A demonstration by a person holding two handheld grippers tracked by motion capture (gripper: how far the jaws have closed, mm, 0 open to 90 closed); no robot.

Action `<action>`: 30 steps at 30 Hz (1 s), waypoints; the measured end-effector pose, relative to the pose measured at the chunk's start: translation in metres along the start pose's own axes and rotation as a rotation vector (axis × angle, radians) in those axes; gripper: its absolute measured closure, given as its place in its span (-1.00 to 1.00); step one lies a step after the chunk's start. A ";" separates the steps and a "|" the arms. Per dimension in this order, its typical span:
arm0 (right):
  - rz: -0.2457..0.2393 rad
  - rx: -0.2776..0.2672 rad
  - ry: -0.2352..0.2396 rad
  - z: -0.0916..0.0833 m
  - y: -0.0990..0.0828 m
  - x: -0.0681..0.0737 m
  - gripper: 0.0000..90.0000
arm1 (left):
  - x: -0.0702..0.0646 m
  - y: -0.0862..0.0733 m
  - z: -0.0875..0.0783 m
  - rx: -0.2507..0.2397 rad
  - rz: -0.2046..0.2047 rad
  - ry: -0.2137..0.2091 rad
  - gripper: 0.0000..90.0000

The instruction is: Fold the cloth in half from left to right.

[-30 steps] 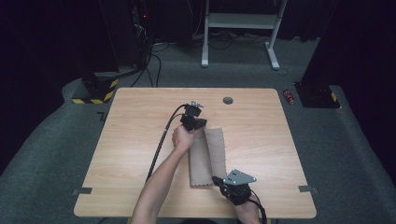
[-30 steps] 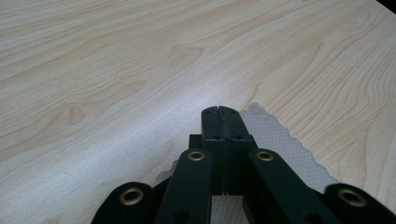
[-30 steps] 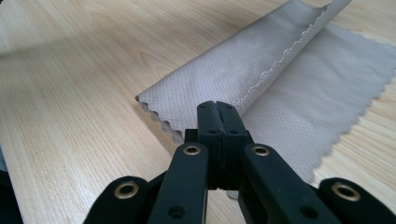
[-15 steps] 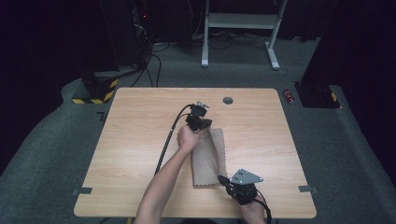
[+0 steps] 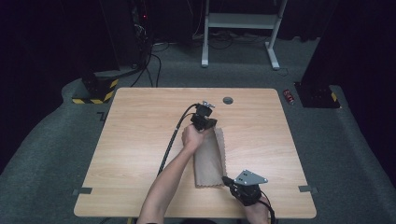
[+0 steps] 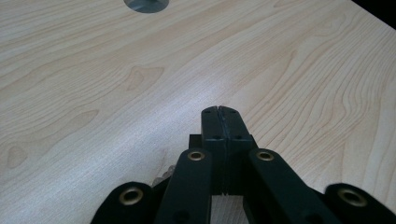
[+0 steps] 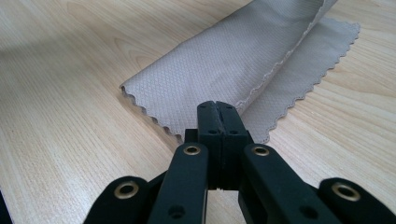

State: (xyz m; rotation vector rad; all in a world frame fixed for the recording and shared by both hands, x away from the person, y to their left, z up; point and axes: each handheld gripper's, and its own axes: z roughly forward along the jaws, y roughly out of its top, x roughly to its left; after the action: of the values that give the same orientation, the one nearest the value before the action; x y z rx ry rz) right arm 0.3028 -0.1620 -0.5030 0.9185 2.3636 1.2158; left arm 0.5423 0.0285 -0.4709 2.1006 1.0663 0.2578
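Cloth (image 5: 210,156) partly hidden under the left hand (image 5: 194,136) and forearm along its left side; far end cut off by the top edge in the right tongs view, near edge covered there by the shut right tongs (image 7: 218,108). Whether cloth is pinched between either pair: not tellable. Red item (image 5: 289,96) on the floor right of the counter (image 5: 140,140): too small to identify.

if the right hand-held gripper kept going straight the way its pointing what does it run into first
Most likely the folded beige cloth: the shut right hand-held gripper points at its near scalloped edge, just ahead on the table. Whether the tips already touch it is unclear.
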 end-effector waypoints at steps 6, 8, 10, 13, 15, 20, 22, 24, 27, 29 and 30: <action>-0.004 0.016 -0.002 0.001 -0.002 0.001 1.00 | -0.006 0.001 0.008 0.024 0.031 0.006 0.99; -0.006 0.023 -0.002 0.002 -0.003 0.002 1.00 | -0.009 0.002 0.011 0.023 0.038 0.009 0.99; -0.006 0.032 -0.006 0.002 -0.003 0.001 1.00 | -0.010 0.002 0.014 0.028 0.046 0.012 0.99; 0.000 0.043 -0.011 0.002 -0.005 -0.001 0.99 | -0.011 0.000 0.019 0.052 0.056 0.025 0.99; 0.005 0.047 -0.014 0.002 -0.006 -0.003 0.99 | -0.010 -0.001 0.021 0.055 0.052 0.031 0.99; 0.007 0.057 -0.015 0.002 -0.007 -0.004 0.99 | -0.014 0.000 0.024 0.051 0.062 0.030 0.98; 0.006 0.065 -0.009 0.002 -0.007 -0.005 0.99 | -0.015 0.000 0.027 0.058 0.069 0.028 0.98; 0.003 0.068 -0.009 0.003 -0.008 -0.004 0.99 | -0.016 0.000 0.029 0.061 0.065 0.026 0.98; 0.006 0.074 -0.008 0.004 -0.008 -0.004 0.98 | -0.016 -0.002 0.032 0.068 0.065 0.029 0.97; 0.008 0.078 -0.005 0.005 -0.009 -0.004 0.97 | -0.017 -0.002 0.033 0.065 0.069 0.034 0.86; 0.012 0.082 -0.003 0.005 -0.009 -0.004 0.95 | -0.017 -0.002 0.032 0.062 0.065 0.039 0.78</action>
State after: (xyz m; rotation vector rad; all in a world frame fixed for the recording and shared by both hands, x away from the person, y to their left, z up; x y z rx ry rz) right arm 0.3050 -0.1659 -0.5131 0.9600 2.4251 1.1289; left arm 0.5459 -0.0007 -0.4921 2.1963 1.0412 0.3019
